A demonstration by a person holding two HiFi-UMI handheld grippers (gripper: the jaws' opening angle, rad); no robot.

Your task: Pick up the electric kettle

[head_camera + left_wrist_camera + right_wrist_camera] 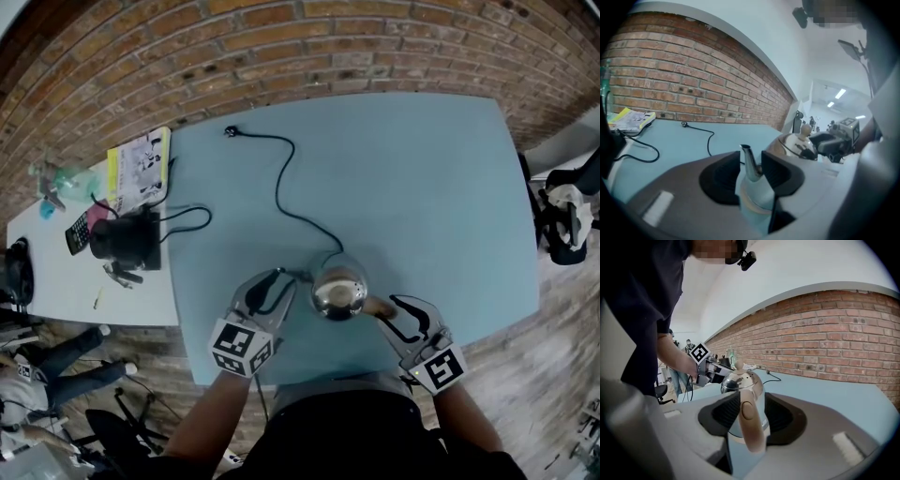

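Starting at the left claw (750,174): spread wide, straddling the spout (749,161), pads not pressing on it. Gripping nothing there. Same story at the right claw (751,417): gaping around the tan handle (750,427), a gap showing on either side, no squeeze at all.

Moving out to the electric kettle (339,289): flanked from both sides, spout end to the left, handle end to the right. Standing upright near the front edge of the blue bench (422,187), by the look of it, shiny dome up, knob (738,365) on top. Not lifted yet.

Further out, a black cord (279,187) trailing from the kettle's far side and snaking up the bench to a loose plug (230,131), lying well apart from any socket in view. Off to the left on a paler bench (56,272), a black device (127,239) and a booklet (141,167). Brick wall (281,47) beyond.

Judging progress: approach done, both claws lined up on their parts. Left to do: closing on the handle, perhaps steadying at the spout, then the lift itself. Worth minding: slack cord likely to drag along, and a polished round body apt to swing if carried by the handle alone.
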